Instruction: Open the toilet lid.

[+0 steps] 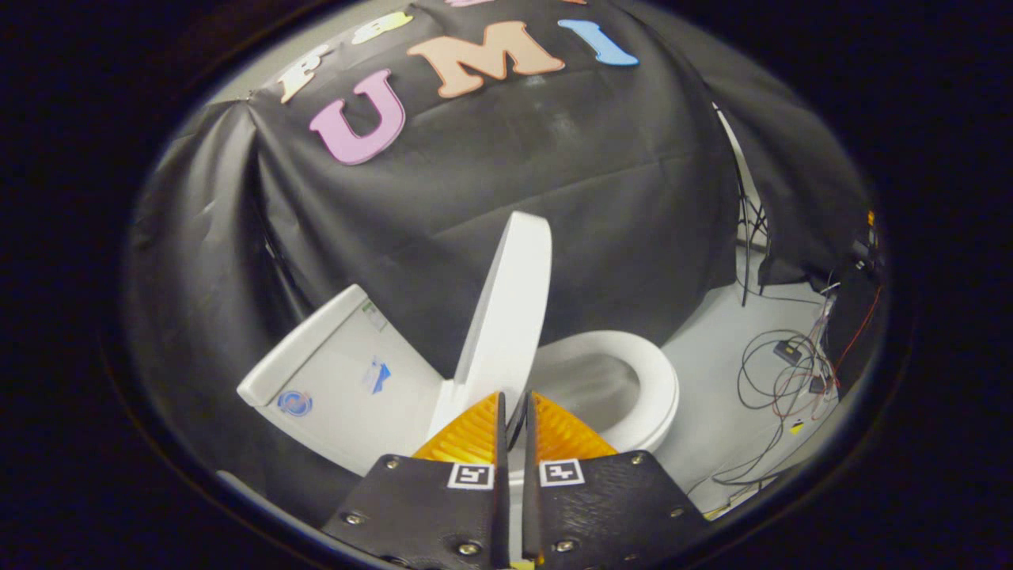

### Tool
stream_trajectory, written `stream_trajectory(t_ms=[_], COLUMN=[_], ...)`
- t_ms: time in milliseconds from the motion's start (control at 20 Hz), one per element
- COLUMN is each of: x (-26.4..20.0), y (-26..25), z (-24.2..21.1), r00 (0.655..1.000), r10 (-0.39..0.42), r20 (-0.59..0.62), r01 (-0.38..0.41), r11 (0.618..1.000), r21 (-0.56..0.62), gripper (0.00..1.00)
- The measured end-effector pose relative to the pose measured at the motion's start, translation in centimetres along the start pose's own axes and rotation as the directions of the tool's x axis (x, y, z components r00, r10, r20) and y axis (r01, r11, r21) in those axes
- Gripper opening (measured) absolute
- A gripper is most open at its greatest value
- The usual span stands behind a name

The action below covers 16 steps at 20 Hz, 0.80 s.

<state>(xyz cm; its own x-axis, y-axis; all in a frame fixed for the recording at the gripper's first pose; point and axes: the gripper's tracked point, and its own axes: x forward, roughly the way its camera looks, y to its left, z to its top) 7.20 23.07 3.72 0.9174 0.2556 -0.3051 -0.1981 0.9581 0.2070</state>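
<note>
The white toilet lid [506, 309] stands raised, nearly upright, between the tank [340, 372] and the open seat ring [645, 380] over the bowl. My gripper [514, 405] is right at the lid's near lower edge. Its fingers [475, 435] are drawn together with only a thin dark slit between them, and I see nothing held in that slit. The lid's bottom part by the hinge is hidden behind the fingertips.
Black cloth hangs close behind the toilet and tank. On the pale floor beyond the bowl lie tangled cables [779, 380] and small boxes. A thin stand leg [744, 237] rises by the cloth's edge.
</note>
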Motion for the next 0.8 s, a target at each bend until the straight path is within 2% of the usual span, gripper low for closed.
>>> stream_trajectory(t_ms=[150,300,800], x=[-0.3,-0.4,-1.3], y=[0.1,1.9,6.0], z=[-0.1,-0.1,0.9], r00=[1.0,0.999,0.995], r10=[-0.015,0.034,0.098], r20=[0.003,0.001,0.025], r01=[0.015,-0.034,-0.098], r11=[0.998,0.999,0.995], r21=[-0.057,-0.018,-0.024], gripper=[0.07,0.07,0.07])
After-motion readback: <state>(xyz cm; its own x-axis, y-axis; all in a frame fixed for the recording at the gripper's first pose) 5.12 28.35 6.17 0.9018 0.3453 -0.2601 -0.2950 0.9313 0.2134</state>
